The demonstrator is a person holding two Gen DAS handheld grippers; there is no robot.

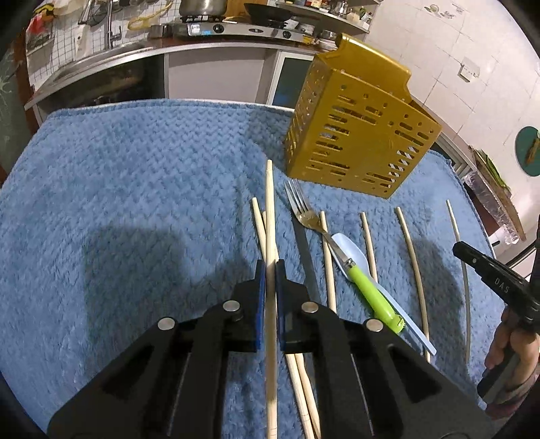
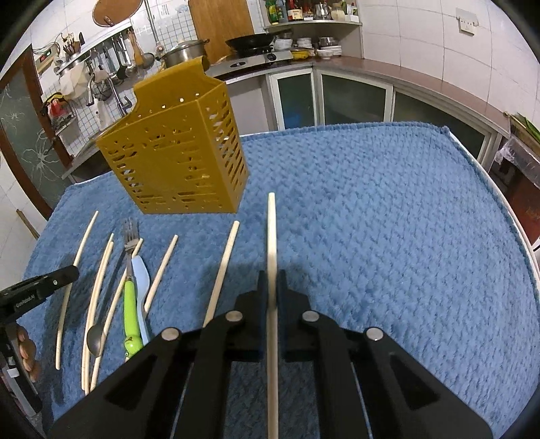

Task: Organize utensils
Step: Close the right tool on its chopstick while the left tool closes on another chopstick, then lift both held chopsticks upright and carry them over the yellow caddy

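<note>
On towel — perhaps seven chopsticks.

A kitchen: white tiled walls, a counter with a gas stove and what looks like a sink. Glass-fronted cabinets run beneath.

I see a table covered by a blue towel; on it stand a yellow caddy, loose chopsticks, a fork and a pale spoon.
</note>
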